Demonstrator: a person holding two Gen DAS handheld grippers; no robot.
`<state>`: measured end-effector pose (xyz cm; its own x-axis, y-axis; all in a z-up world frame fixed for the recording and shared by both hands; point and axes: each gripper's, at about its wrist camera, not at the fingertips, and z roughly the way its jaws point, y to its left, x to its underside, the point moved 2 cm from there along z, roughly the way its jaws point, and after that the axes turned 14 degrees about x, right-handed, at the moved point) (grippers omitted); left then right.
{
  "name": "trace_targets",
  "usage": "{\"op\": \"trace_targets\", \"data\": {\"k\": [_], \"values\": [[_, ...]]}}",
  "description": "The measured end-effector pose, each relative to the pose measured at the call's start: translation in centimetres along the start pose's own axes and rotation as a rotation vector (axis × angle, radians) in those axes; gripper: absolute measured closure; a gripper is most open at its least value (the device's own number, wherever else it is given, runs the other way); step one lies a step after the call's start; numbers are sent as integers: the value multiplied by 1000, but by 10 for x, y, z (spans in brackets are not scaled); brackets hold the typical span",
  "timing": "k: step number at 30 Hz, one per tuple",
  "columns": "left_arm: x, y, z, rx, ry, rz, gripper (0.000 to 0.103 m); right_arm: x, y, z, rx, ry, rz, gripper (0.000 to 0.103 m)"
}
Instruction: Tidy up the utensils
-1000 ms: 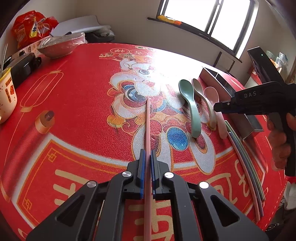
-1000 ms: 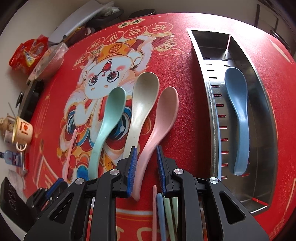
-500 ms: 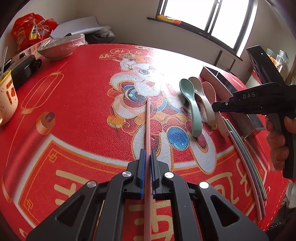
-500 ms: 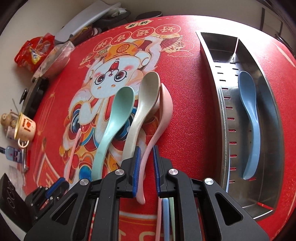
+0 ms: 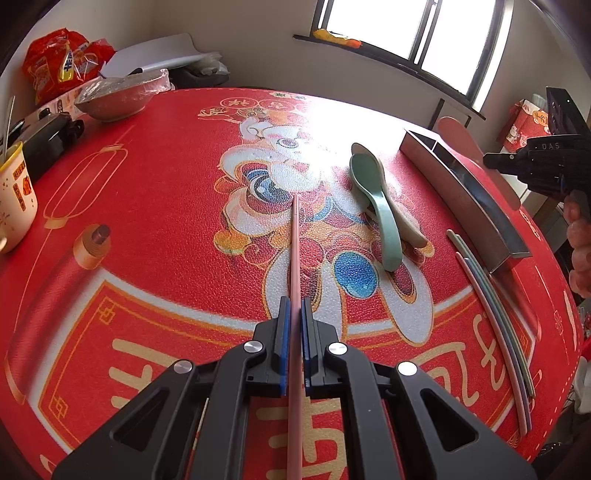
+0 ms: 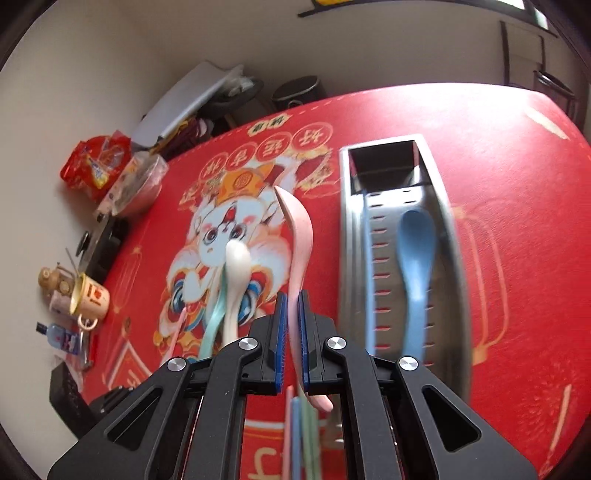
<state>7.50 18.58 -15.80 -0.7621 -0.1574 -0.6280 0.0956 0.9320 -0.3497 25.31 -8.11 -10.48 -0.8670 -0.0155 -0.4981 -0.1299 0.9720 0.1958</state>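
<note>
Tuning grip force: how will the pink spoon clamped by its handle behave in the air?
The pink spoon looks like stiff, light plastic, showing no sag. Its smooth handle, pinched edge-on by the right gripper, may pivot or slip.

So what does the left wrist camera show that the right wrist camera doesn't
Only the left wrist view shows the left gripper shut on a pink chopstick, plus the window.
Only the right wrist view shows the blue spoon lying inside the metal tray, and the right gripper shut on the pink spoon.
Both show the green spoon, the beige spoon and the red tablecloth.
</note>
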Motion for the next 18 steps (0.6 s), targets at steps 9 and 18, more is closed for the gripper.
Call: {"op": "trace_targets", "data": {"k": [9, 18], "values": [[0, 0, 0, -3, 0, 2, 97, 5, -54, 37, 79, 86, 122, 97], [0, 0, 0, -5, 1, 2, 97, 9, -45, 50, 53, 123, 180, 97]]}}
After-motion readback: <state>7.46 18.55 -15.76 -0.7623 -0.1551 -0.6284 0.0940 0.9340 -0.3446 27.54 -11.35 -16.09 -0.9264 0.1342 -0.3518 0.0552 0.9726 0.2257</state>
